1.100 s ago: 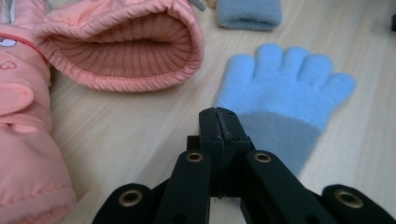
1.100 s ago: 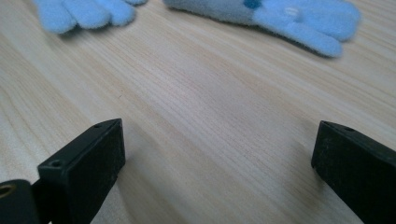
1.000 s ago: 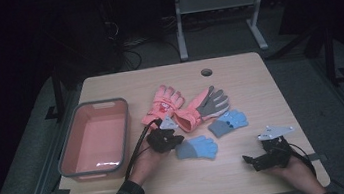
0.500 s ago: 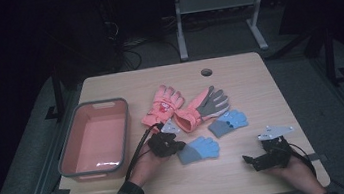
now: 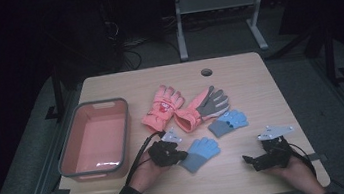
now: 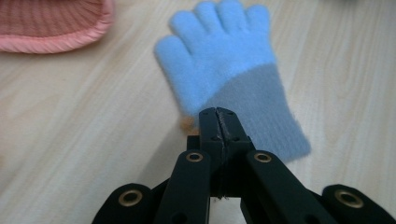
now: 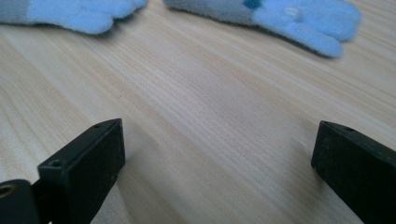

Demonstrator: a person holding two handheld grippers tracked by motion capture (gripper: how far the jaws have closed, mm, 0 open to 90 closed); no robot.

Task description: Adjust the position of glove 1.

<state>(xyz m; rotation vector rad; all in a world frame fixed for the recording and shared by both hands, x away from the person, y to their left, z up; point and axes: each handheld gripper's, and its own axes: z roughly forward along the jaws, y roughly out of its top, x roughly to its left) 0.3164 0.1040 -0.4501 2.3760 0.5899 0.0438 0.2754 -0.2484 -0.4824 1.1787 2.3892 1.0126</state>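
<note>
Left gripper, jaws closed on the near blue glove, has dragged it leftward toward the bin; right gripper rests open.

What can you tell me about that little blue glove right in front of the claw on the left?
The blue glove is small and fuzzy, knit-looking: light blue fingers and palm, a grey-blue ribbed cuff. It lies flat on the wooden table, fingers spread, pointing away from the person. The left claw, shut, has its tips at the cuff's edge; whether it pinches the fabric is unclear.
</note>
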